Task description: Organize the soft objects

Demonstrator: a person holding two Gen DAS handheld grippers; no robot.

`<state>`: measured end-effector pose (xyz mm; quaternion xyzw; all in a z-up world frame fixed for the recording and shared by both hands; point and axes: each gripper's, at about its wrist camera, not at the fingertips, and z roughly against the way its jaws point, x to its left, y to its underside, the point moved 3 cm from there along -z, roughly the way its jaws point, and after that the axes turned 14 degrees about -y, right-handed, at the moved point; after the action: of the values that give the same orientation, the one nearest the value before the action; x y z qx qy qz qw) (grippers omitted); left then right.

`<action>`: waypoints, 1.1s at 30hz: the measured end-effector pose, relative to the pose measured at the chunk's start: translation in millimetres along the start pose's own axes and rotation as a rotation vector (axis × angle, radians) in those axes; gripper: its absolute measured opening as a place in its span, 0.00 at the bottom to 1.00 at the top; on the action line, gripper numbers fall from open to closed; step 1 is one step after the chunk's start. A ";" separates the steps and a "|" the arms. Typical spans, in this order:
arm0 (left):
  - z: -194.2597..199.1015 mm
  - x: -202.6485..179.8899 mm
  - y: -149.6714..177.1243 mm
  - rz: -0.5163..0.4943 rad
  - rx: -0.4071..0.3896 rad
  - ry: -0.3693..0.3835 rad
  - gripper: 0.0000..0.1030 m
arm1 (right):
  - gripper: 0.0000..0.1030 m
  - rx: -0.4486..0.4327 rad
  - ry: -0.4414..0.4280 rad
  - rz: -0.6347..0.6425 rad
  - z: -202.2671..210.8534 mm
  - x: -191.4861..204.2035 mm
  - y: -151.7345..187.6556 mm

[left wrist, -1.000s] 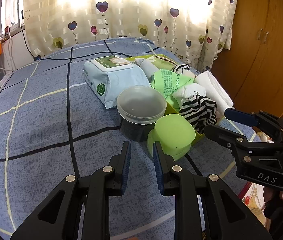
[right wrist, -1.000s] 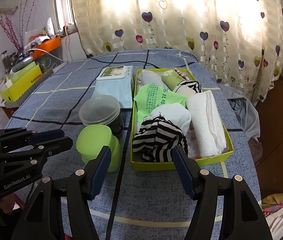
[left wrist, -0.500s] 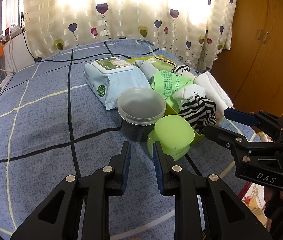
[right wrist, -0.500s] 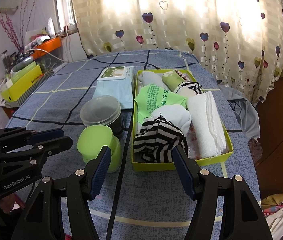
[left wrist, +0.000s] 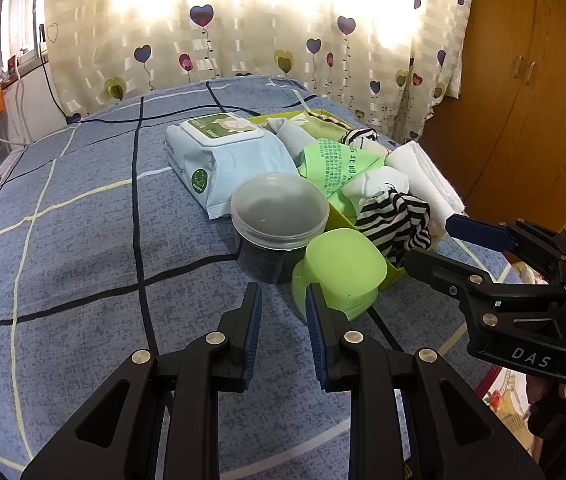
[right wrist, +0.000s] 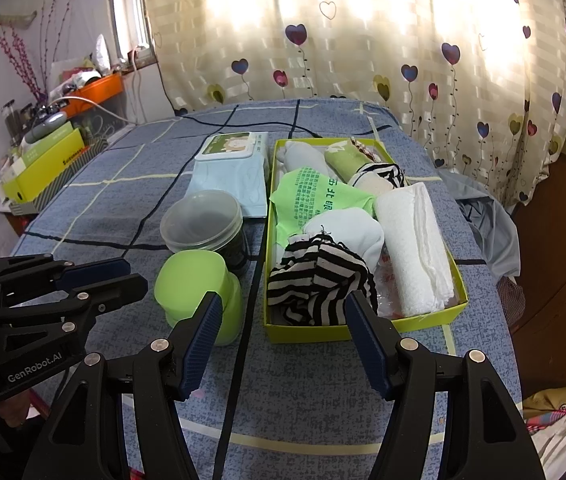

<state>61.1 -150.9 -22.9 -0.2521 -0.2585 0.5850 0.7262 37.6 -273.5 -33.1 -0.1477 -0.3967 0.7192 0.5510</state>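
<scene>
Stillness since a second ago: my left gripper (left wrist: 282, 300) keeps its narrow gap, my right gripper (right wrist: 281, 312) stays wide, both empty, so sorting looks finished or paused. Striped cloth (right wrist: 319, 276) sits at the yellow-green box's (right wrist: 363, 326) near end. Only the right view shows the box's whole interior; the left shows the wardrobe (left wrist: 523, 80).

On the bed (right wrist: 83, 216) a box (right wrist: 363, 326) lies lengthwise toward the curtain (right wrist: 363, 40). In it, a rolled towel (right wrist: 411, 248) runs along the right wall, a striped cloth (right wrist: 315, 276) fills the near left corner, and a plastic bag (right wrist: 315, 196) lies behind that. Left of the box, from near to far, stand a cup (right wrist: 195, 280), a lidded jar (right wrist: 203, 224) touching it, and a wipes pack (right wrist: 235, 168). A wardrobe (left wrist: 523, 80) stands right of the bed.
</scene>
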 end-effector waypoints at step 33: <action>0.4 -7.9 -2.4 -0.028 -0.002 0.015 0.23 | 0.62 0.000 0.000 -0.002 0.3 -1.0 0.5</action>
<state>61.2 -159.1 -21.7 -0.2534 -0.2571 0.5726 0.7361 37.4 -274.5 -33.5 -0.1472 -0.3967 0.7188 0.5516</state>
